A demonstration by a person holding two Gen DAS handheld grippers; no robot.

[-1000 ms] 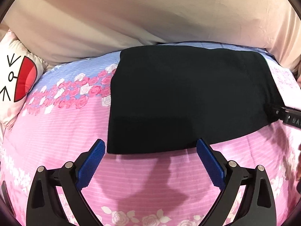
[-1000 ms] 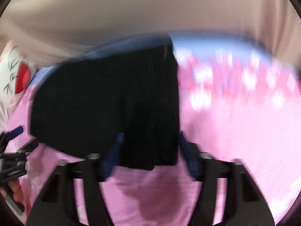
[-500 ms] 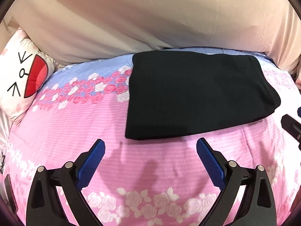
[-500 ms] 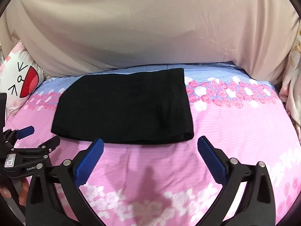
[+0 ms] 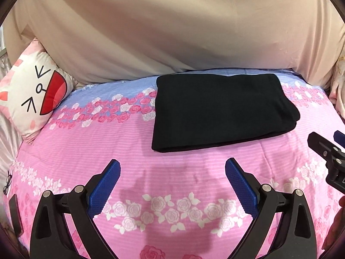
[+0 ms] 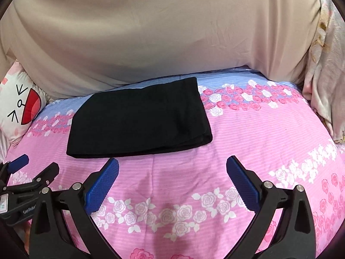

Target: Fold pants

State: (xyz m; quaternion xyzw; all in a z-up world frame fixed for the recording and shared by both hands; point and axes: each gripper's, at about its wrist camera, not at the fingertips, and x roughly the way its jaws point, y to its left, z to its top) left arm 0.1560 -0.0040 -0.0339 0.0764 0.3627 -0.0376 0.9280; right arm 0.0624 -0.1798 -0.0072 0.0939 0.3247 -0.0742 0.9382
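Observation:
Black pants (image 5: 220, 110) lie folded into a flat rectangle on the pink flowered bedspread (image 5: 86, 151), toward its far side. In the right wrist view the same pants (image 6: 140, 118) sit left of centre. My left gripper (image 5: 172, 178) hangs open above bare bedspread, well short of the near edge of the pants. The right gripper (image 6: 172, 176) is open too, with nothing between its blue pads (image 6: 241, 181), just in front of the pants' near right corner. Each gripper shows at the side of the other's view: the right gripper (image 5: 327, 149) and the left gripper (image 6: 28, 172).
A beige fabric backdrop (image 5: 172, 32) rises behind the bed. A white cartoon-face pillow (image 5: 32, 90) leans at the far left. Pale crumpled bedding (image 6: 323, 86) is piled at the far right. A dark flat object (image 5: 15, 215) lies at the left edge.
Both grippers drew back and rose from the pants, which now look smaller and farther. The right gripper's jaws widened and let go of the pants' edge.

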